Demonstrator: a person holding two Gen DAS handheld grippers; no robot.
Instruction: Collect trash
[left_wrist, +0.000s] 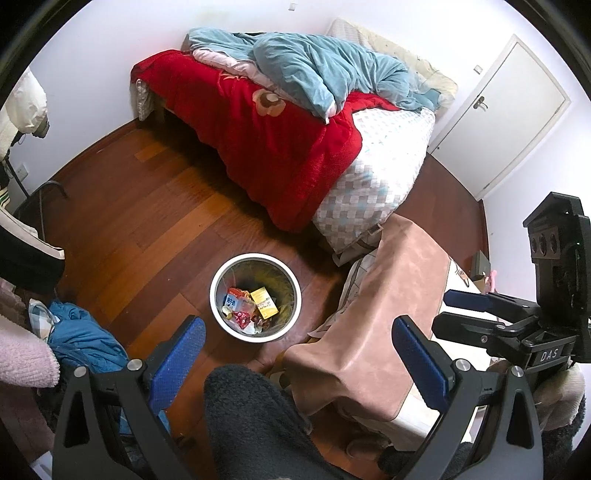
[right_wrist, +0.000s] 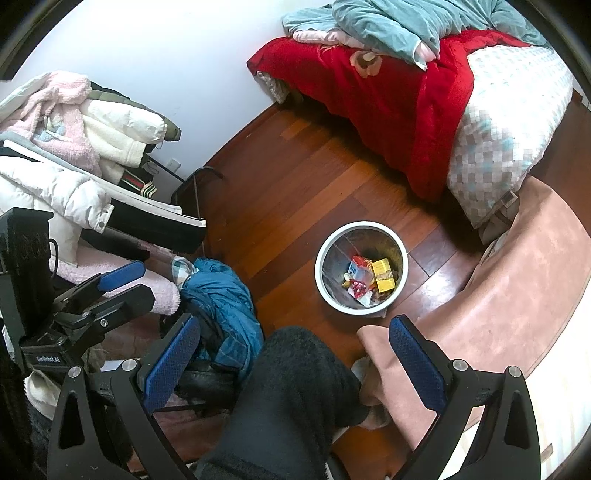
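A round white-rimmed trash bin (left_wrist: 221, 273) stands on the wooden floor and holds several pieces of trash, among them a yellow box (left_wrist: 263, 302) and red wrappers. It also shows in the right wrist view (right_wrist: 325, 254). My left gripper (left_wrist: 297, 354) is open and empty, held above and short of the bin. My right gripper (right_wrist: 295, 354) is open and empty, also above the floor near the bin. The right gripper shows at the right edge of the left wrist view (left_wrist: 454, 310), over the table. The left gripper shows in the right wrist view (right_wrist: 127, 284).
A bed (left_wrist: 388, 173) with a red blanket and blue quilt stands behind the bin. A table with a pink cover (left_wrist: 380, 314) is at the right. Clothes are piled on a chair (right_wrist: 74, 155) at the left, with a blue garment (right_wrist: 221, 295). The person's dark-trousered leg (right_wrist: 288, 398) is below.
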